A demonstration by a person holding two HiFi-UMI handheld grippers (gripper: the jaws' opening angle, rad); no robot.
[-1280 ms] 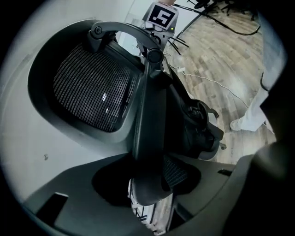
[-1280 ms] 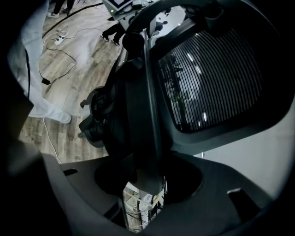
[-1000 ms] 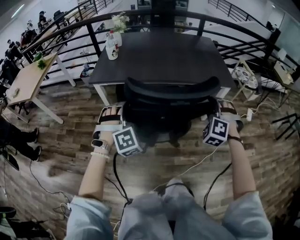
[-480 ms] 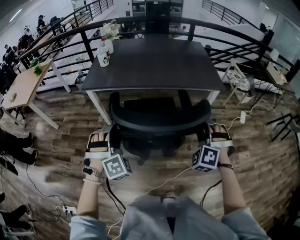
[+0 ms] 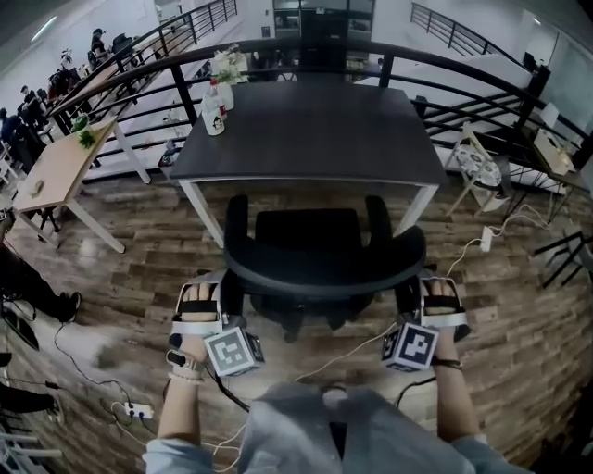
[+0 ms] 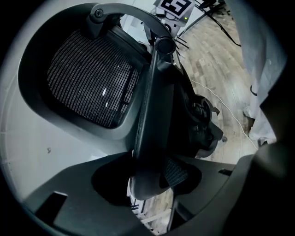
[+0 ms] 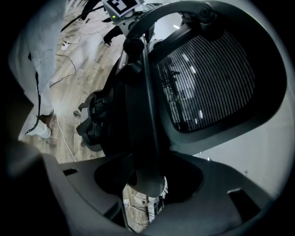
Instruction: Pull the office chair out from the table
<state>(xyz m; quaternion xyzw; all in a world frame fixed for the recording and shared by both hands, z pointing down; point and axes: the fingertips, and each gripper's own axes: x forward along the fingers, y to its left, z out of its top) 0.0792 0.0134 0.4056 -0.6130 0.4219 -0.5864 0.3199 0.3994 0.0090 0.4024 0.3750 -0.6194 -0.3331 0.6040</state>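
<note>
The office chair [image 5: 309, 231], standing just clear of the surface [image 5: 315, 130], was gripped at both ends of its backrest rim [image 5: 320, 278], the left tongs [image 5: 225, 294] and right tongs [image 5: 409, 293] being clenched there, presumably so that it could be rolled back straight.

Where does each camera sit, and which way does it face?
Head view: on the person's head, facing steeply down at the office chair and table; the left hand and right hand show.
Left gripper view: on the left claw, looking along its jaws, shut on the chair's backrest; clothing shows at right.
Right gripper view: on the right claw, likewise; clothing at left.
Shared: both gripper views show the backrest and the other claw's marker cube.
</note>
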